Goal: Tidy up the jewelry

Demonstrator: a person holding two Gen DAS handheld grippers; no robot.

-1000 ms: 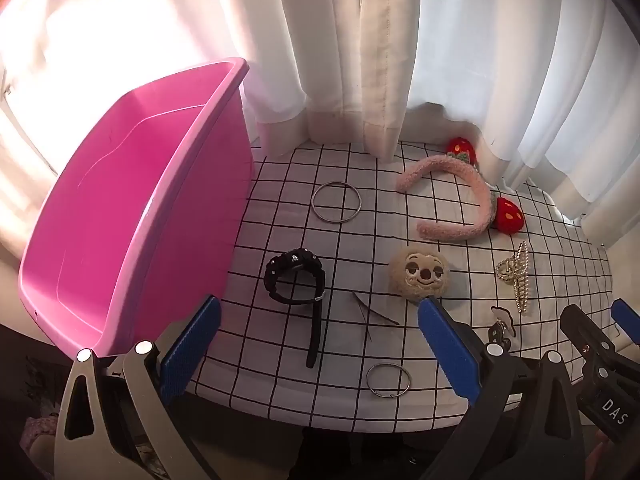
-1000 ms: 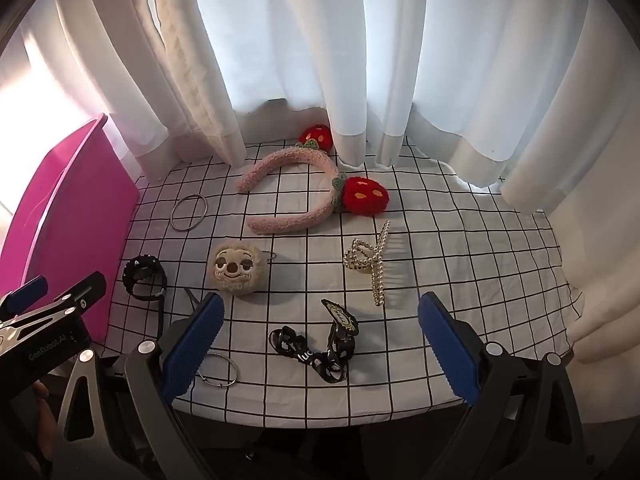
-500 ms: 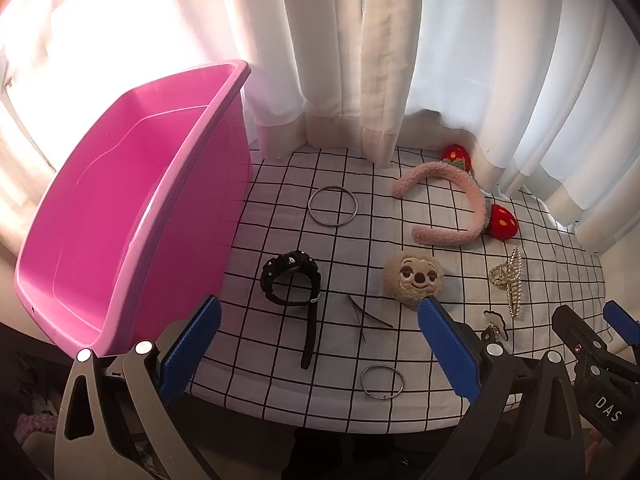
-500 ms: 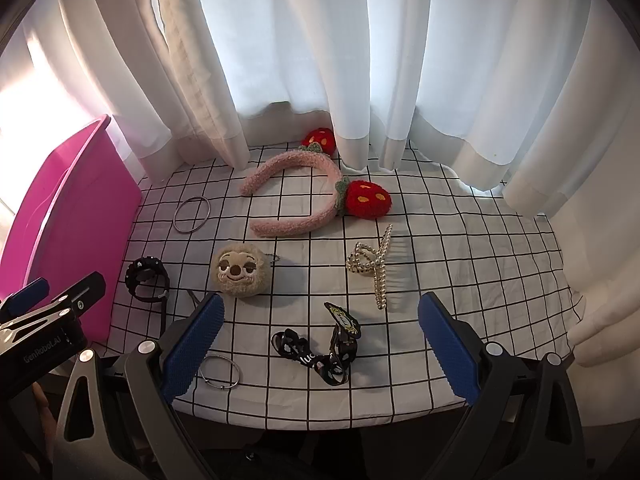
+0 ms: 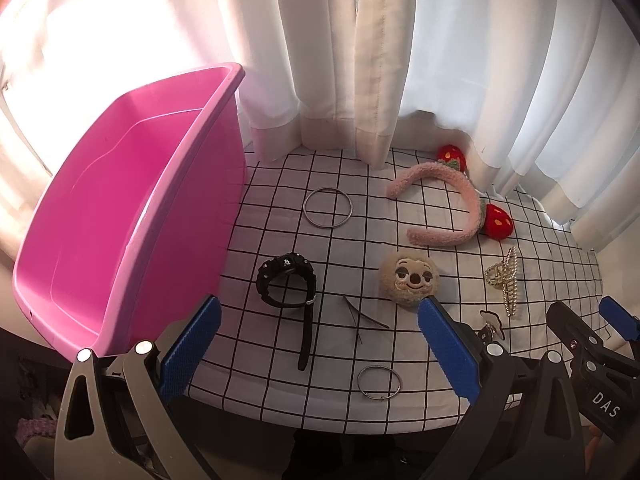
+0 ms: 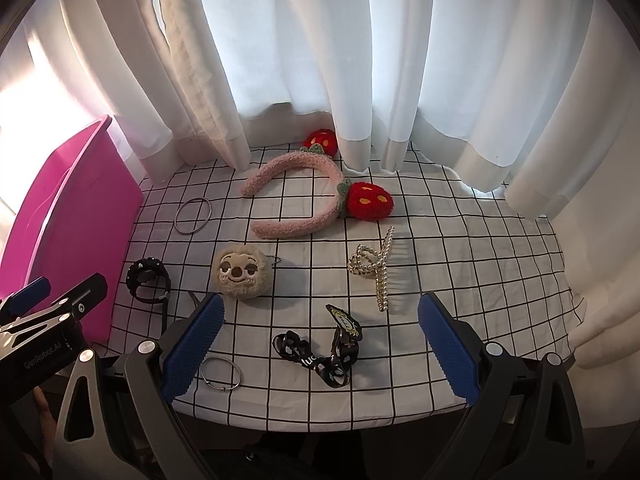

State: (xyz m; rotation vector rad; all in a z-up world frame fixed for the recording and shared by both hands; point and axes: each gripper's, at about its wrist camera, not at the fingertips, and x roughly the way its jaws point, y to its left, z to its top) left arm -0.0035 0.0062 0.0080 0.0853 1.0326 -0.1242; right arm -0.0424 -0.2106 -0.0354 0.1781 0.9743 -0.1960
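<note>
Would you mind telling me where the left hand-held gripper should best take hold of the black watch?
Probably at the looped band of the black watch, coming from above. The loop stands up off the cloth, so one finger can go inside it; the loose strap tail lies flat and offers little.

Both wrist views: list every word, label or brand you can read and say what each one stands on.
"DAS" on the black body of the right gripper, read in the left wrist view.
"GenRobot.AI" on the black body of the left gripper, read in the right wrist view.
"luc", partly legible white letters on the black lanyard; the rest is folded away.
The yellow print on the lanyard's tag is too small to read.
</note>
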